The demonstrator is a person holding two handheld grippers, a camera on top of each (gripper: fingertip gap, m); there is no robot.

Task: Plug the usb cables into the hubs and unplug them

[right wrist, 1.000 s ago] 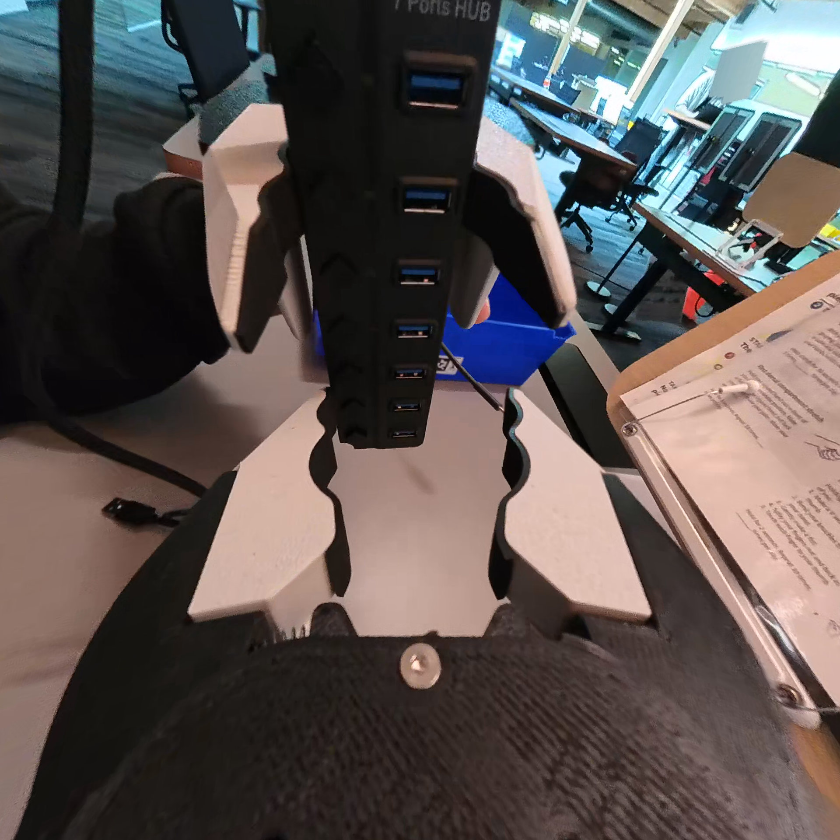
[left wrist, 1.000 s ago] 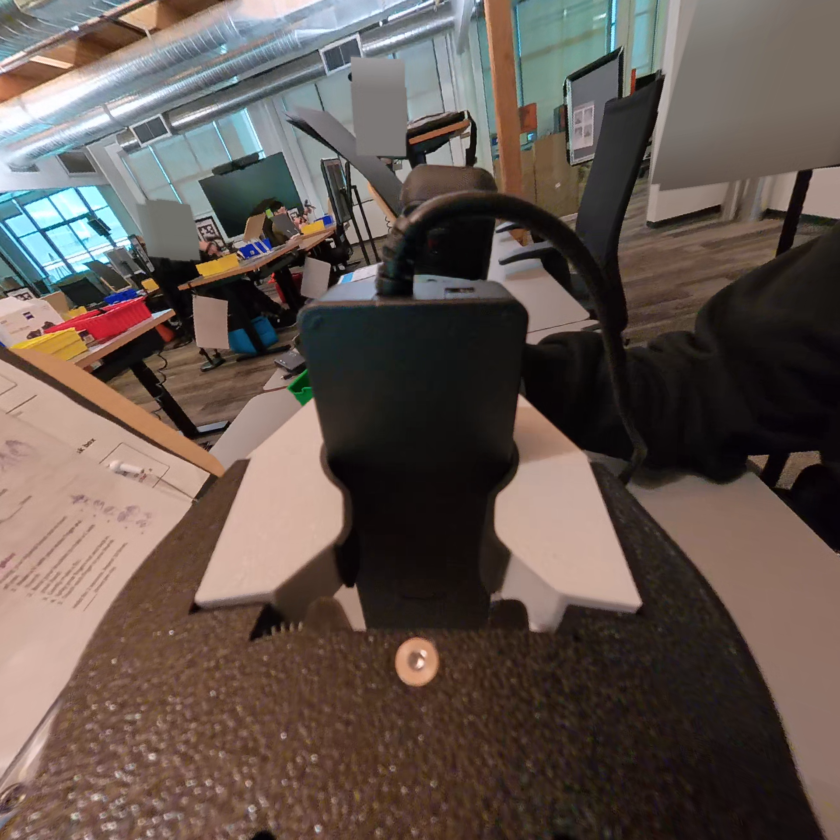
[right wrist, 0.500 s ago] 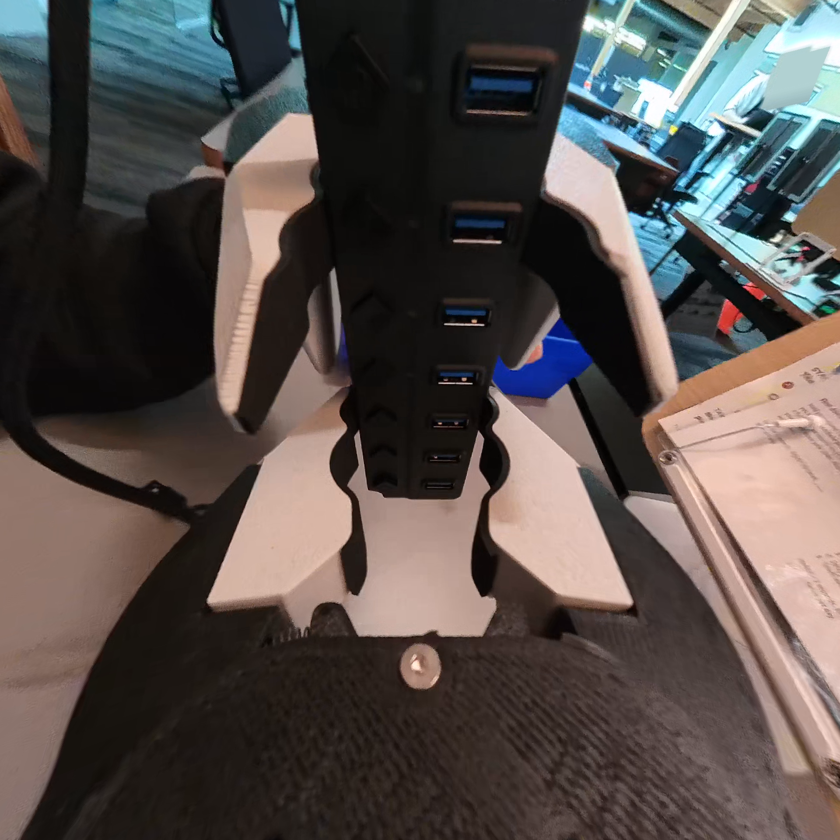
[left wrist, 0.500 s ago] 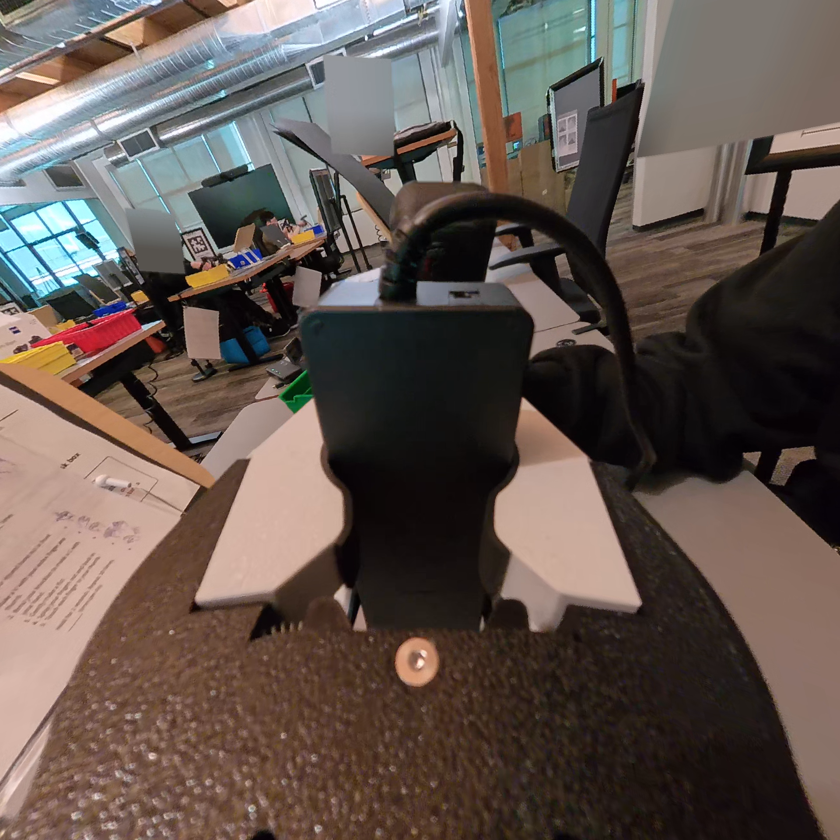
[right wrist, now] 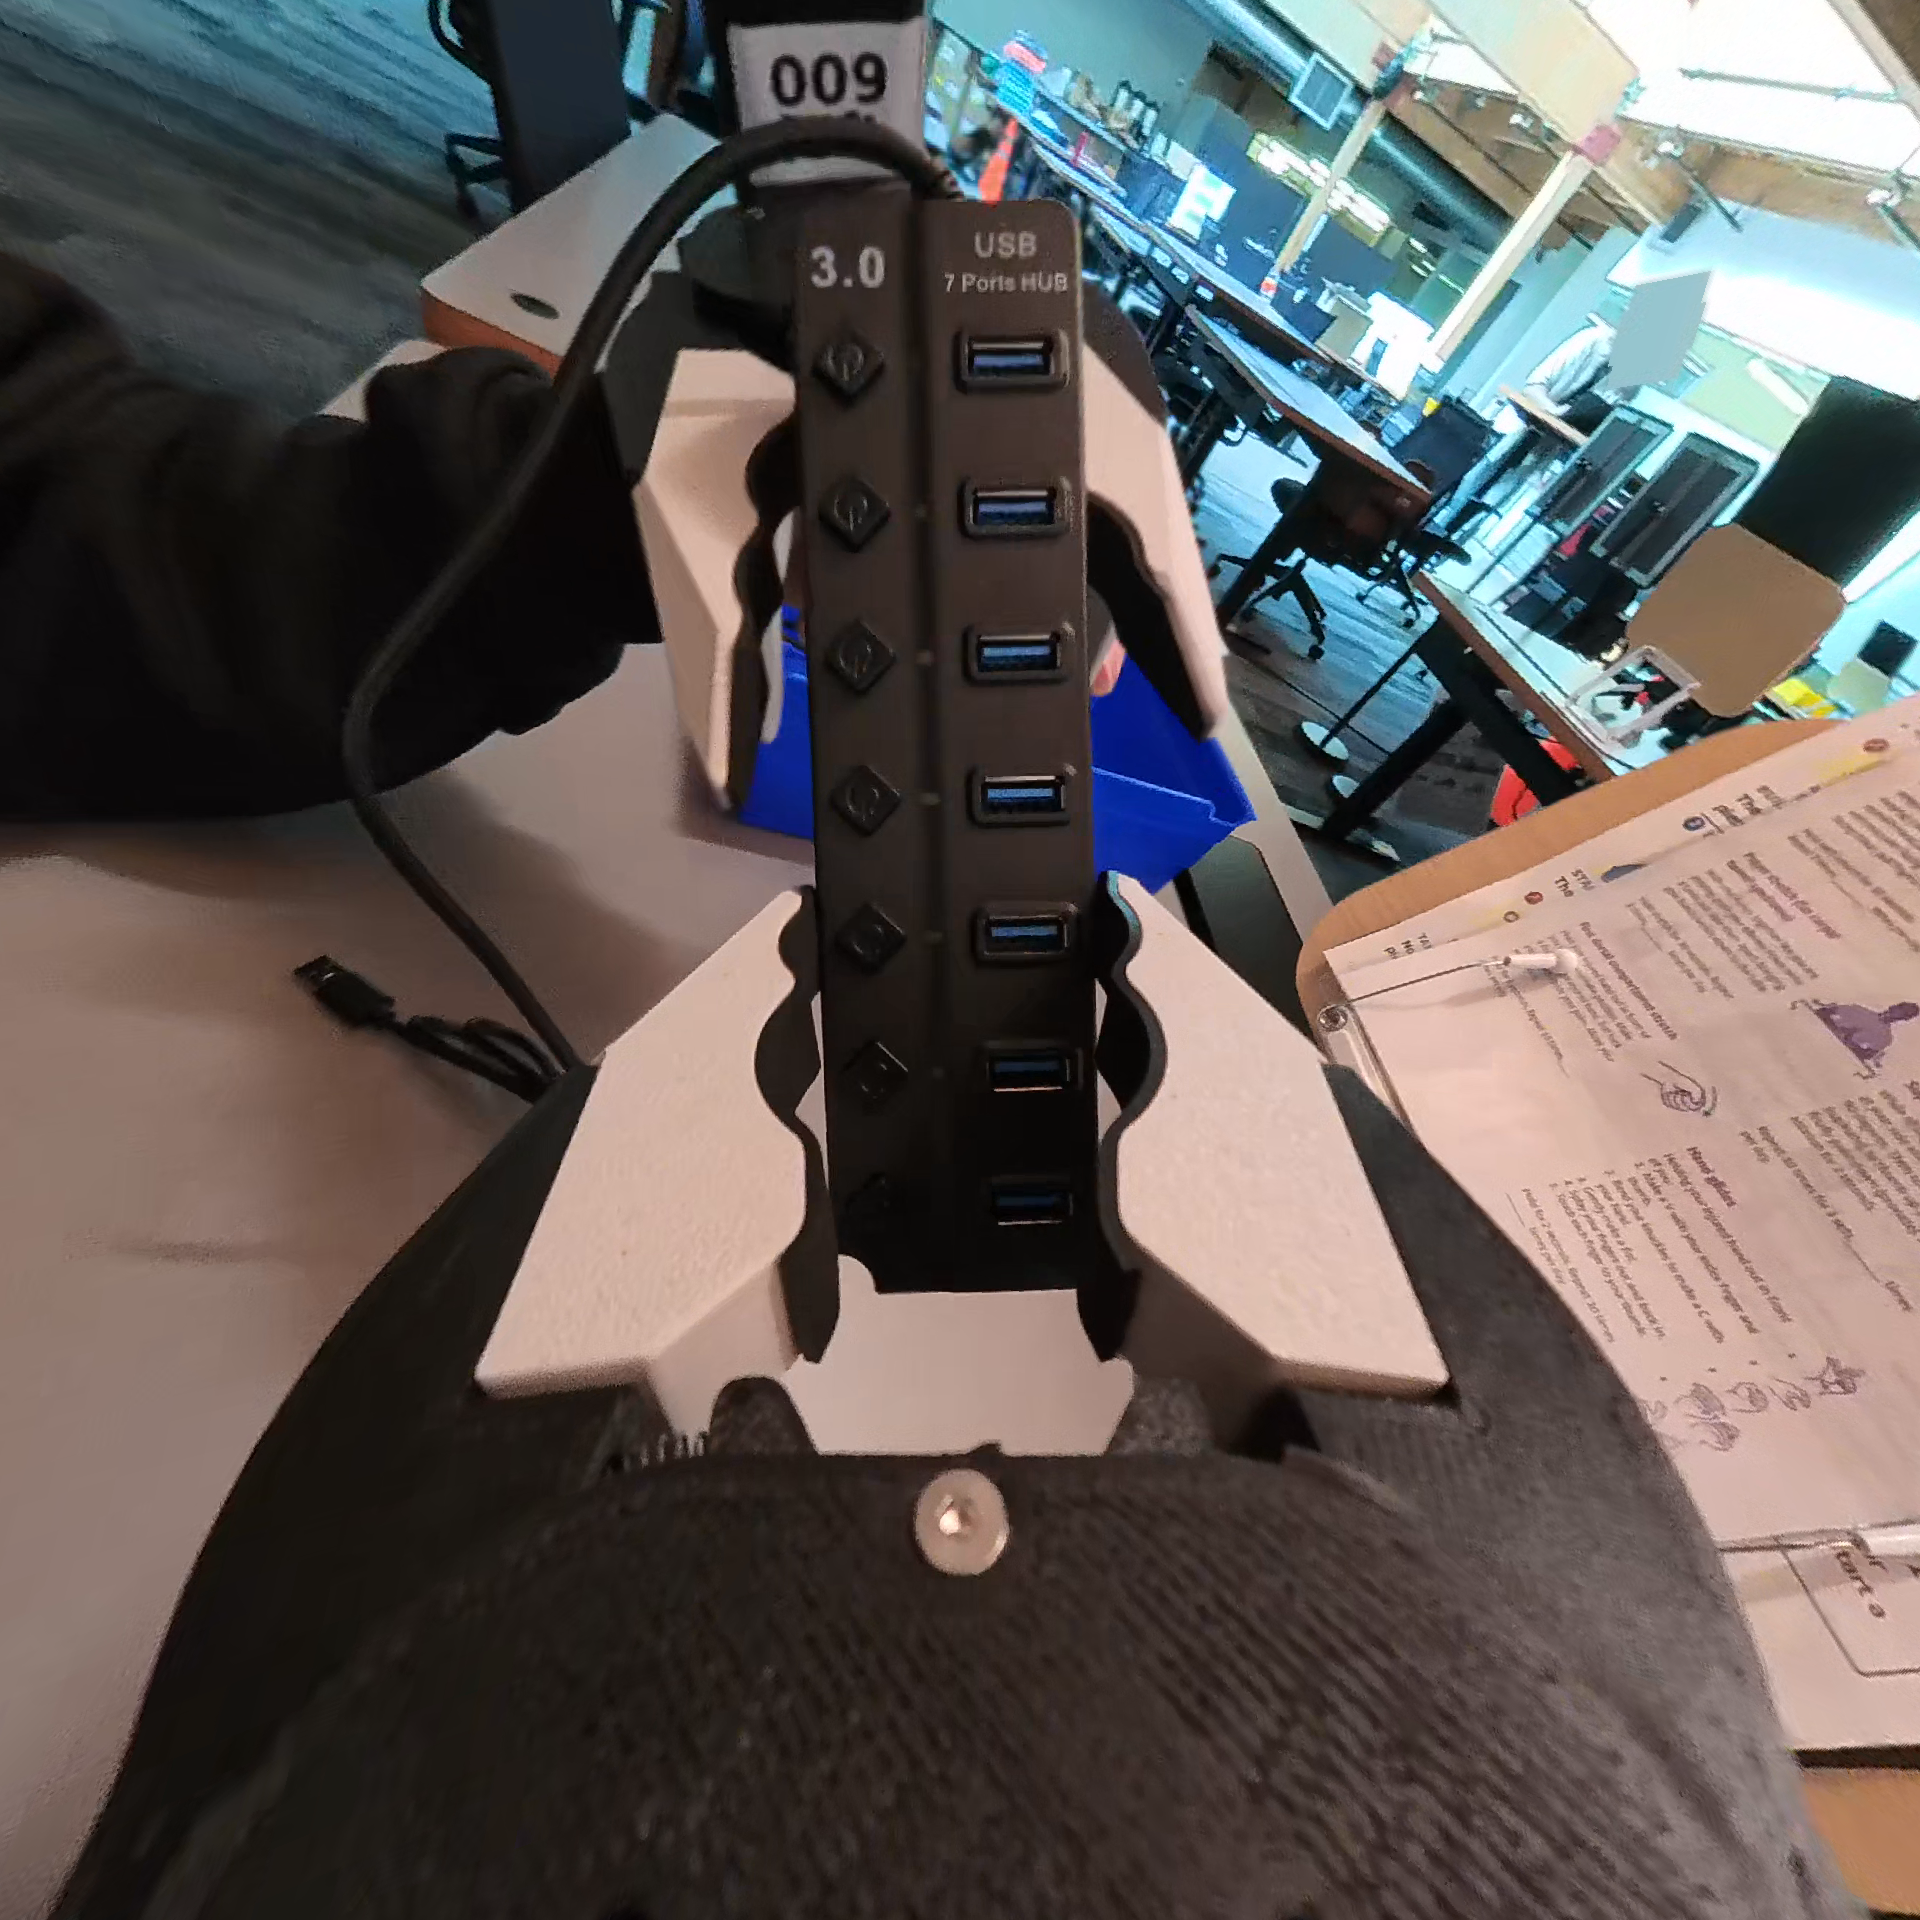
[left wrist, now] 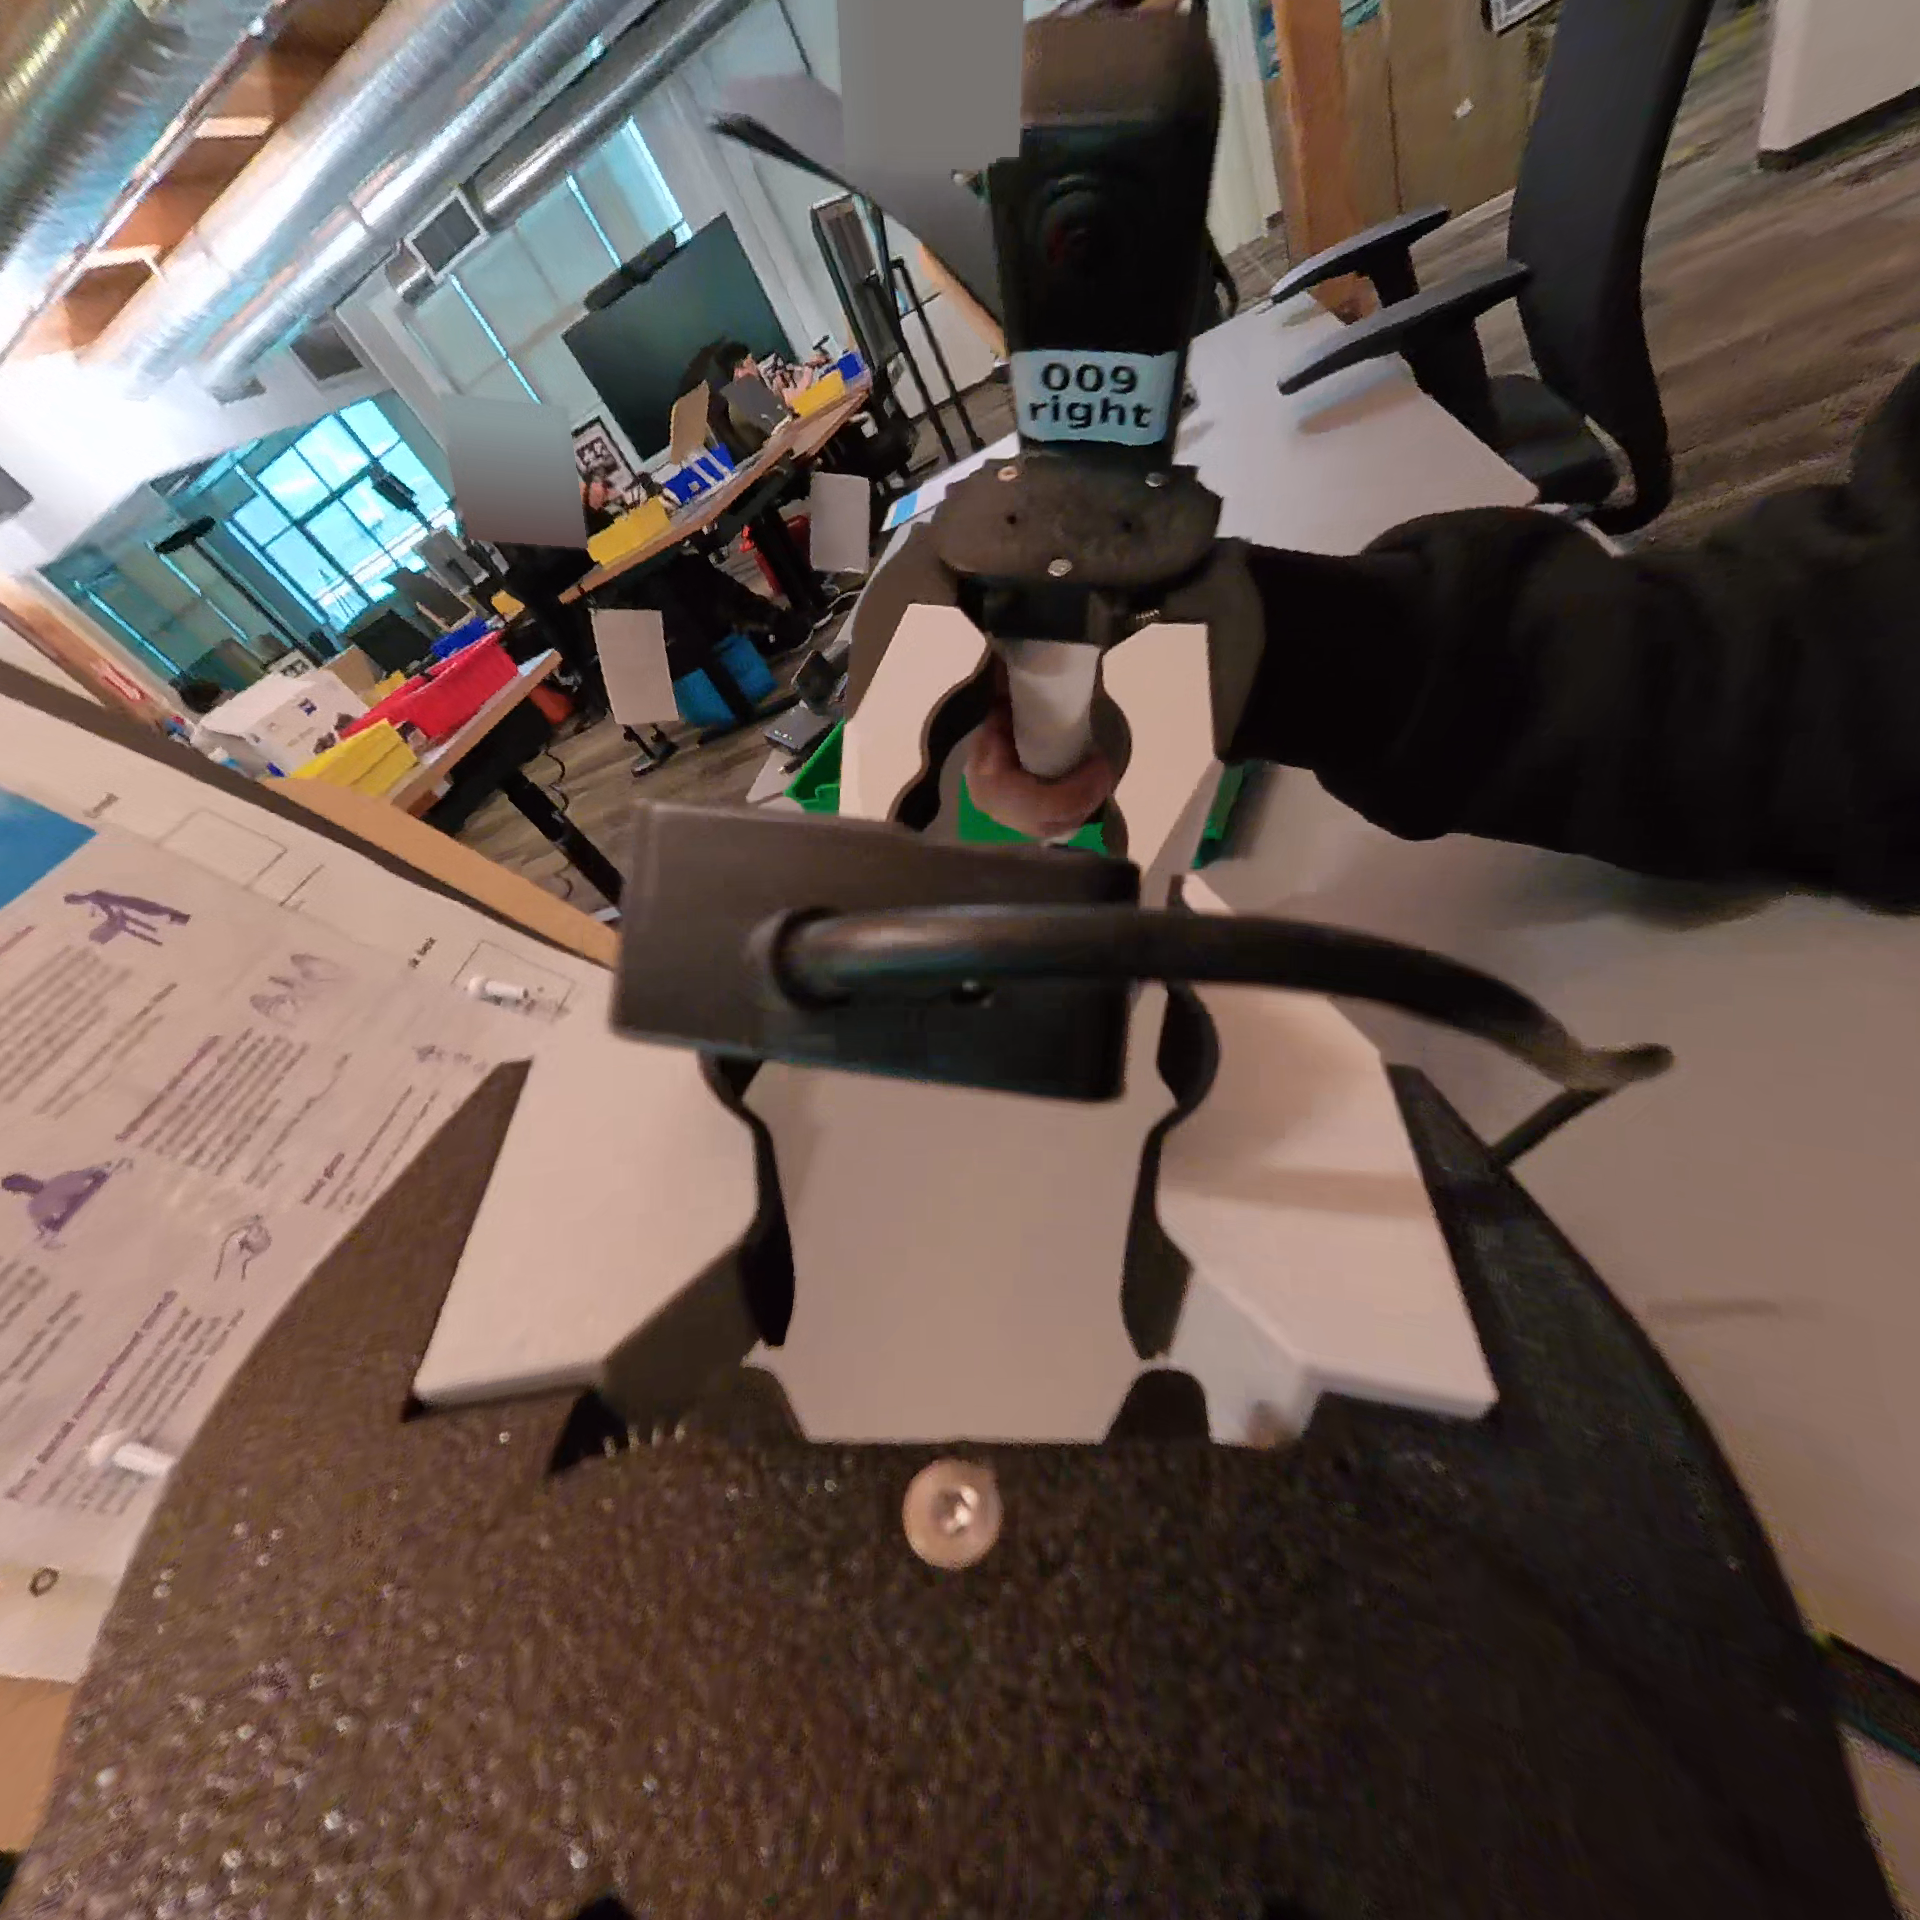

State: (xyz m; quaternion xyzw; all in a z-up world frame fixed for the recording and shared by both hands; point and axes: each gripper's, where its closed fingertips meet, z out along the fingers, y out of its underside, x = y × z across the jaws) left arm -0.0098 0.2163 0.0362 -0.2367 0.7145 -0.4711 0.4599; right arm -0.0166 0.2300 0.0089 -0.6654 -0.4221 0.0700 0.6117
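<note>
While right fingers [right wrist: 961, 1101] clasp the hub [right wrist: 945, 727], left fingers [left wrist: 961, 1195] stand apart.

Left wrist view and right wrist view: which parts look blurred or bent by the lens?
Left wrist view: the black USB hub end and its black cable are smeared, and the desks curve. Right wrist view: the hub's ports are sharp; the printed paper sheet is soft.

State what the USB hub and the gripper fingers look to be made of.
USB hub: likely matte black moulded plastic; even dull surface, crisp port recesses. Right gripper's fingers: probably 3D-printed plastic, white faces with a fine grainy texture and black scalloped inner edges.
</note>
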